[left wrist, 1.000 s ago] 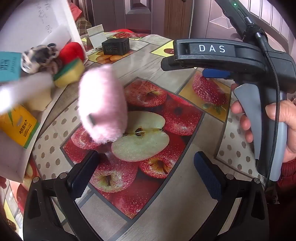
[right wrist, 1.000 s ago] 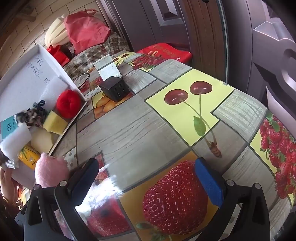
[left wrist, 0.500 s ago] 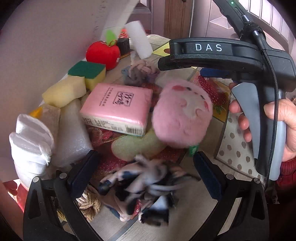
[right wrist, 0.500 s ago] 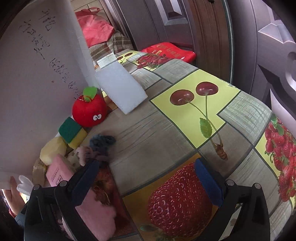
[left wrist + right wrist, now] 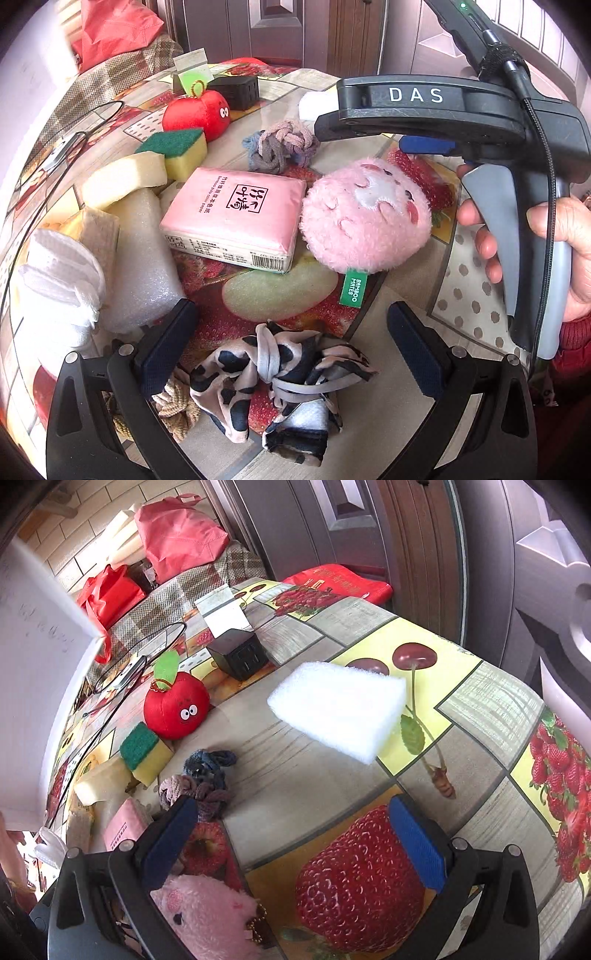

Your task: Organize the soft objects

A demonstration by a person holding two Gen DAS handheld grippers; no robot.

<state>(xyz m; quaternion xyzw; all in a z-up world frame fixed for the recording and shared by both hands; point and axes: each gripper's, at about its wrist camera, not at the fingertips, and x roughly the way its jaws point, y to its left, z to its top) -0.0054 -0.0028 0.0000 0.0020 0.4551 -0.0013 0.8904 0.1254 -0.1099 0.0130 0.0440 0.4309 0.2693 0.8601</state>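
Heap of soft goods on desk (image 5: 399,421), catalogued from the pink tissue pack (image 5: 236,218) as landmark.

- Pink plush ball (image 5: 365,214): touching pack's right end. Judged light, squashy, fuzzy; best pinched across the middle, not by the green tag.
- Cow-print cloth bundle (image 5: 284,373): nearer the camera than pack, between the fingers of left tool (image 5: 291,339). Limp, tangle-prone; best gripped at the knotted centre.
- Knotted hair ties (image 5: 282,146): just beyond pack. Springy, loose loops.
- Green-topped sponge (image 5: 181,147), red plush apple (image 5: 197,112): beyond pack, to the left. Compressible, non-fragile.
- Foam roll (image 5: 140,258), white cloth (image 5: 59,273): left of pack. Very light.
- White foam block (image 5: 340,709): well beyond pack, apart from heap.
- Tissue pack: yielding, slick wrapper; short sides preferable.

Left tool: spread wide, nothing held. Right tool (image 5: 291,834): spread wide, nothing held.
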